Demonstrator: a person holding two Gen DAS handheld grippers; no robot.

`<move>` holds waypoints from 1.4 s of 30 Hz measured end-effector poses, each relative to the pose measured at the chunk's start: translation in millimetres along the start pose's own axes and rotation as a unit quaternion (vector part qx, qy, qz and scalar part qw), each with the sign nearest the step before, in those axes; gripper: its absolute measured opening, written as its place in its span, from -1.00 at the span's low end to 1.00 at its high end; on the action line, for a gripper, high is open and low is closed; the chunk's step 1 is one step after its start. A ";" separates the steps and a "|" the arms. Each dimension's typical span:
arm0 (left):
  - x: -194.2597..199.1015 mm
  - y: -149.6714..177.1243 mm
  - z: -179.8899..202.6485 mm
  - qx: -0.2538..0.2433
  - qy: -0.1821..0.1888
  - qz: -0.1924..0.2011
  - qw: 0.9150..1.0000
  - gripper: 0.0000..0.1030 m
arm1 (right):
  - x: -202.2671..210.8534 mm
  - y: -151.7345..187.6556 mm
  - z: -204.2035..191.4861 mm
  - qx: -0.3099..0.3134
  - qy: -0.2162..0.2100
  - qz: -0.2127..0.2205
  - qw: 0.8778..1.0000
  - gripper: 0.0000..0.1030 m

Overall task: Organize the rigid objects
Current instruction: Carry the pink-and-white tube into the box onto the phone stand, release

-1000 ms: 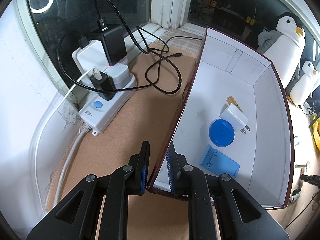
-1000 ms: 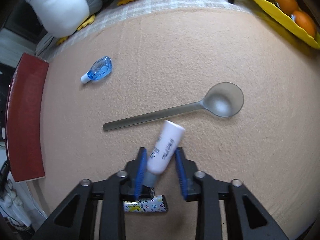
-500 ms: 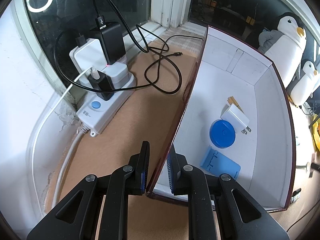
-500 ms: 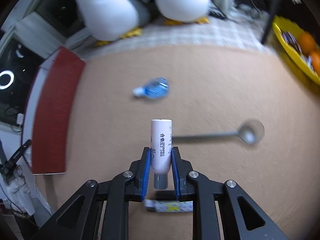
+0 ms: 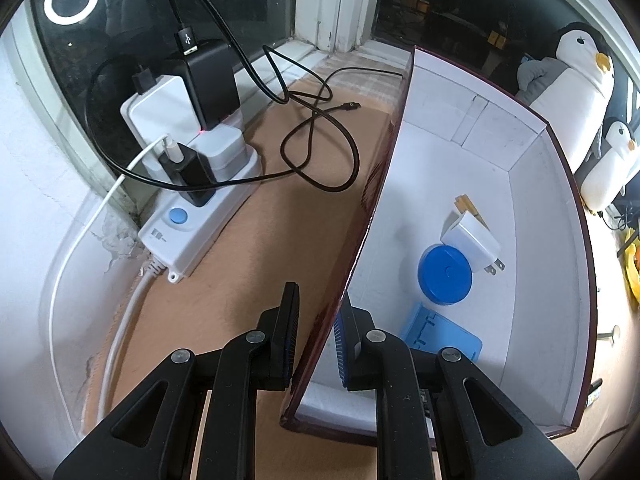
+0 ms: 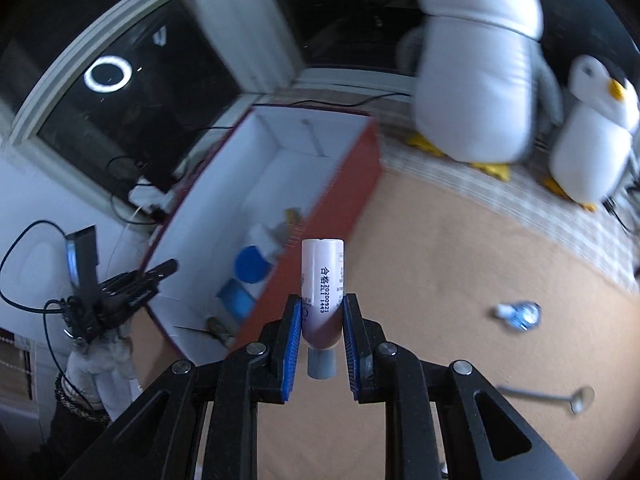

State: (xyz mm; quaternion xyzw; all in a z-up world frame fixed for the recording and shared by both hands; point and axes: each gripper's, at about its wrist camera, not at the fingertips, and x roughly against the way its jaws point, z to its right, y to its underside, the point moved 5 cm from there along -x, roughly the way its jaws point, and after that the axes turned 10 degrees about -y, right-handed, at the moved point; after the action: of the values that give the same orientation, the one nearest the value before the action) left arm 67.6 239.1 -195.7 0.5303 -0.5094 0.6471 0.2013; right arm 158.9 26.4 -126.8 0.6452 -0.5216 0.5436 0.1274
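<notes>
Here the right gripper (image 6: 318,350) clamps a white tube (image 6: 322,286), cap toward the hand. Ahead-left of its jaws lies the open box (image 6: 316,136); carry the tube over the red wall before releasing. The left gripper (image 5: 316,340) pinches the box wall (image 5: 360,216), steadying it. Tube print reads "2020092".
</notes>
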 end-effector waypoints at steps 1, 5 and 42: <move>-1.1 -0.1 -0.1 0.000 0.000 0.000 1.000 -0.72 | -4.3 -2.3 -8.0 0.008 -0.003 -0.004 1.000 -0.65; -3.7 -1.1 -0.1 0.001 0.003 0.000 1.000 -0.74 | -33.6 -10.8 -31.7 0.035 -0.019 -0.030 0.999 -0.65; -8.0 -1.5 -0.5 0.007 0.007 0.001 1.000 -0.74 | -163.2 9.5 -77.1 0.112 0.037 -0.149 0.982 -0.62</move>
State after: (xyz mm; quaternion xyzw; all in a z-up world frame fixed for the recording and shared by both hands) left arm 71.4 242.4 -202.1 0.5263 -0.5041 0.6547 0.2005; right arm 129.5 166.0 -237.8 0.7055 -0.3505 0.5966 0.1532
